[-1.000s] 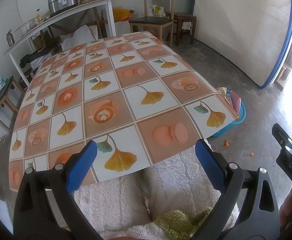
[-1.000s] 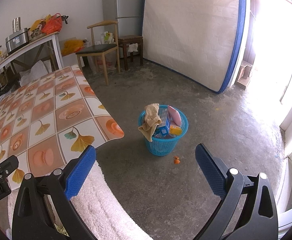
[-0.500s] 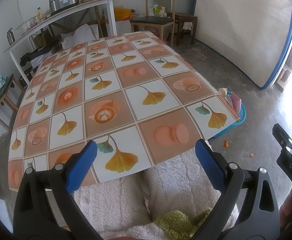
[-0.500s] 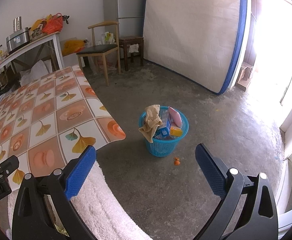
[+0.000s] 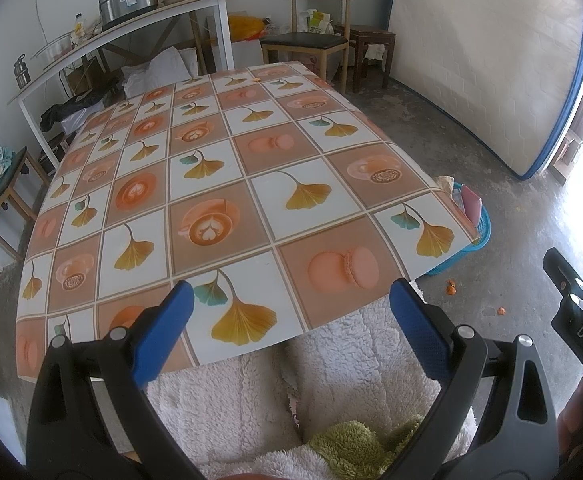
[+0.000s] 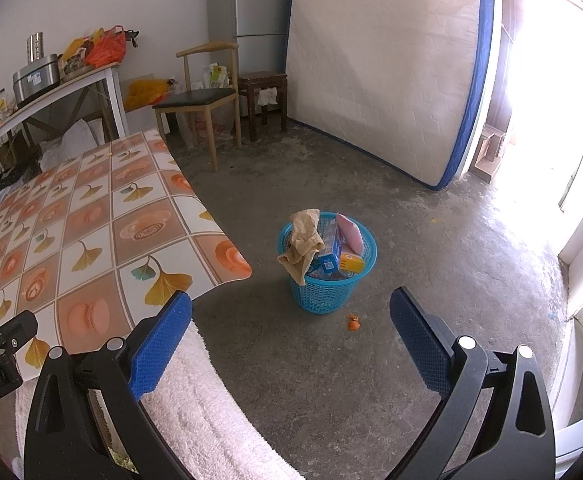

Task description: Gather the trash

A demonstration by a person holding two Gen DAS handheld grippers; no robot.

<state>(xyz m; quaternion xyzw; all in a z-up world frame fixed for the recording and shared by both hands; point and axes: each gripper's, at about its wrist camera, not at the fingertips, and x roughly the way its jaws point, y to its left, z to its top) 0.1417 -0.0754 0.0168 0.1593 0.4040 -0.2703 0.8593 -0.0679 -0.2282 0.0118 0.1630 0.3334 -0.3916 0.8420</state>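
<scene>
The left gripper hangs over the near edge of the table, its blue jaws spread wide with nothing between them. The right gripper points out over the grey floor — its jaws are wide apart too, and empty.

The table wears a cloth with orange squares and yellow leaves. A tiny orange bit lies near the far edge.

Beside the table's corner stands a blue basket on the floor. It is packed full: a tan rag droops over its rim, and a blue box and a pink packet stick up inside.

On the floor, just beside the basket, lies a small orange scrap. Another orange scrap sits a little farther off.

A fluffy white cloth covers the person's lap below both grippers.
</scene>
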